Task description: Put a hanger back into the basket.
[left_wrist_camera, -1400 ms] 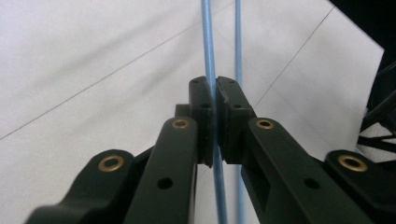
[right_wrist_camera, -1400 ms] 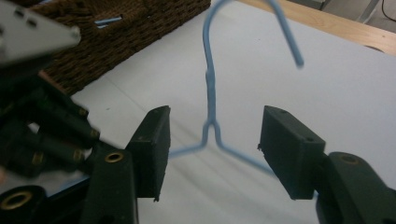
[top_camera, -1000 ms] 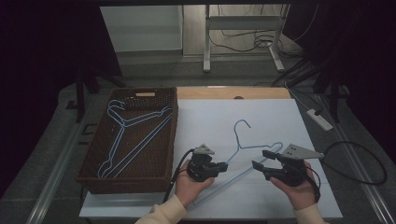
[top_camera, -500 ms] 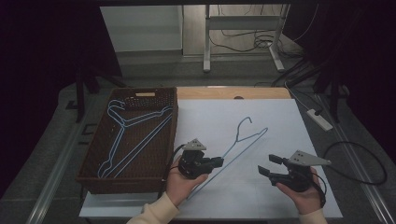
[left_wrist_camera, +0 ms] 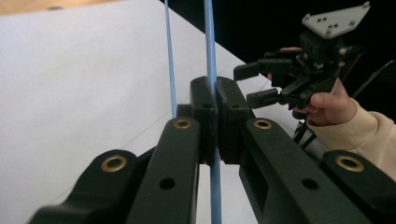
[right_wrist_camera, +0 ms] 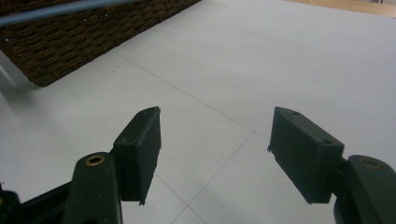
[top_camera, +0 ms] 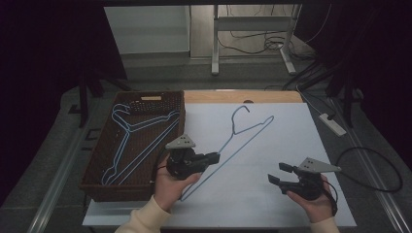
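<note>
A pale blue wire hanger (top_camera: pixel 243 132) slants over the white table (top_camera: pixel 291 145), hook toward the far edge. My left gripper (top_camera: pixel 214 158) is shut on its long bottom wire near the middle; in the left gripper view the jaws pinch the blue wire (left_wrist_camera: pixel 210 56). My right gripper (top_camera: pixel 278 174) stands open over the table's near right part, apart from the hanger, with nothing between its fingers (right_wrist_camera: pixel 140 144). The same right gripper (left_wrist_camera: pixel 254 84) appears farther off in the left gripper view.
A brown wicker basket (top_camera: pixel 104 182) at the table's left holds more blue wire hangers (top_camera: pixel 141 138). Its wall (right_wrist_camera: pixel 70 46) shows in the right gripper view. A power strip (top_camera: pixel 333 124) and cables lie on the floor to the right.
The right gripper has let go of the hanger and drawn back toward the near right. The left gripper has carried the hanger leftward and swung it.
</note>
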